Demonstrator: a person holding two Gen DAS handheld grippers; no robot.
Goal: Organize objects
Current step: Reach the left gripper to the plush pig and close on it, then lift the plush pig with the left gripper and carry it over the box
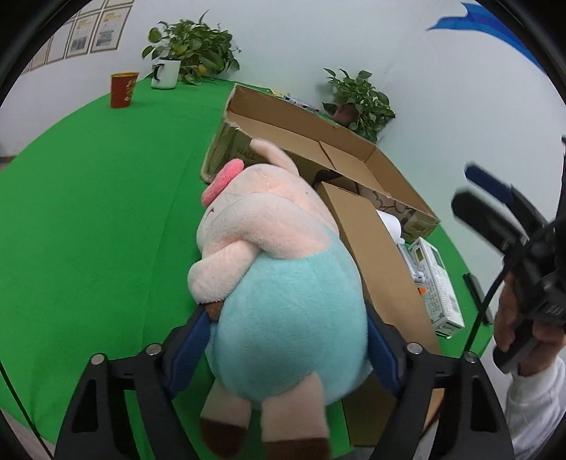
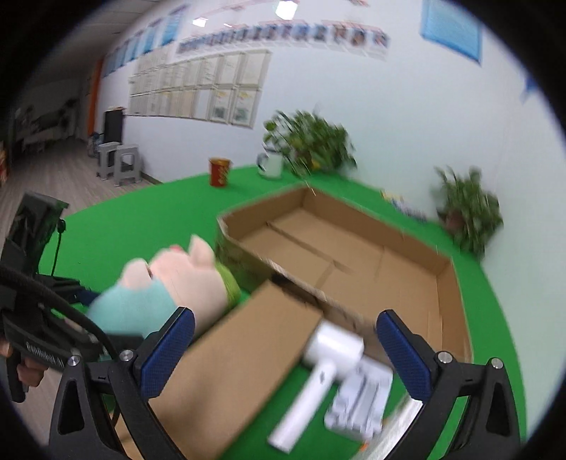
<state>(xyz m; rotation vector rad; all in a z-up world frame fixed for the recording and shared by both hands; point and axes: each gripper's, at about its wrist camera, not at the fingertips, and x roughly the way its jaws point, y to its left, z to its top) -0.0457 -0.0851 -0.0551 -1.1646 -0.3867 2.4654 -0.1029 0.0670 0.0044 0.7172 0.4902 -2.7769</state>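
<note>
Squeezing the plush pig (image 1: pixel 283 283) round its soft belly with my left gripper (image 1: pixel 286 339), light and squashy, near the open box (image 1: pixel 318 141) mid-table; my right gripper (image 2: pixel 286 350) hangs wide, empty.

I think I am working in an office or a demonstration room, not in a home. The white wall carries rows of framed certificates (image 2: pixel 208 88) and a band of printed posters (image 2: pixel 283 37), and ceiling lights (image 2: pixel 286 9) shine above. A table with a green cloth (image 1: pixel 106 198) stands by potted plants (image 1: pixel 192 49), with grey plastic stools (image 2: pixel 118 162) on a wood-pattern floor.
</note>
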